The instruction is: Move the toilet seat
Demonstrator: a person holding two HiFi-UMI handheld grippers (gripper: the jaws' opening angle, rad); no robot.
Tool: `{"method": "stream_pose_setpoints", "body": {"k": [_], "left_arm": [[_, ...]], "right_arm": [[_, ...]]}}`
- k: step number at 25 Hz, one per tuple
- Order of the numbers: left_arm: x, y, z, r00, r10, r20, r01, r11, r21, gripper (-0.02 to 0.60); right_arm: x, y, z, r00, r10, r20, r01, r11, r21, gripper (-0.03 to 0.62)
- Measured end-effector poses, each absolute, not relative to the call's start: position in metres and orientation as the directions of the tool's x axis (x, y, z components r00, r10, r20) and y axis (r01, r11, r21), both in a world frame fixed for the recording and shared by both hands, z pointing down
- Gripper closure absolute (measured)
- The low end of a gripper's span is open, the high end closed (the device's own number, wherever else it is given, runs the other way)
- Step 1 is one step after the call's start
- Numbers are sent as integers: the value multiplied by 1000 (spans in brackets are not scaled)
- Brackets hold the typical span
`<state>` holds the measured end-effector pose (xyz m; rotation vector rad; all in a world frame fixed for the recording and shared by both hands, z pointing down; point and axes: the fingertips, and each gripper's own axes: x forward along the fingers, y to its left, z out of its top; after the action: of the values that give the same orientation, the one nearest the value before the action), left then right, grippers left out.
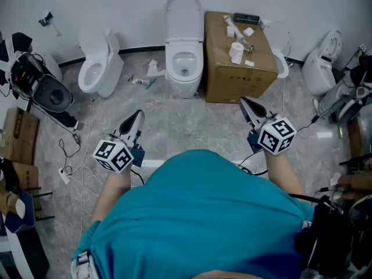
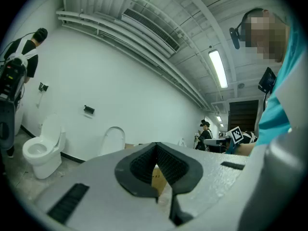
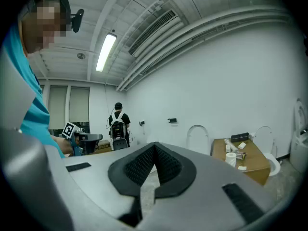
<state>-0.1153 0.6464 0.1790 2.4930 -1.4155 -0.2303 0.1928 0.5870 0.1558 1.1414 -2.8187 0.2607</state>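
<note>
Tongs level and pointing forward from outstretched forearms low in the head view: left gripper (image 1: 137, 118) and right gripper (image 1: 249, 104), ribbed black pads pressed together, pinching nothing. At upper centre, a glossy white toilet (image 1: 184, 77) has its oval toilet seat (image 1: 183, 16) tipped upright against the wall, beside a cardboard box (image 1: 232, 74).

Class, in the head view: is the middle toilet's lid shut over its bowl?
No, the middle toilet's lid stands upright behind the bowl, which lies open.
</note>
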Motion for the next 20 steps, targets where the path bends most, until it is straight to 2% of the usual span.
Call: {"method": "stream_pose_setpoints", "body": {"k": [9,14,20], "left_arm": [[-102,640,182,509,-861,-5,-815,-484,317,577],[-87,629,184,503,-864,9,-820,-474,321,577],[-49,616,179,499,-866,17,-825,-470,314,577]], "right_arm": [[215,585,158,-703,-697,140,-711,691,-129,595],[233,572,156,-707,-698,109,-703,679,-209,595],[264,561,154,-722,-685,100,-688,695,-210,594]]}}
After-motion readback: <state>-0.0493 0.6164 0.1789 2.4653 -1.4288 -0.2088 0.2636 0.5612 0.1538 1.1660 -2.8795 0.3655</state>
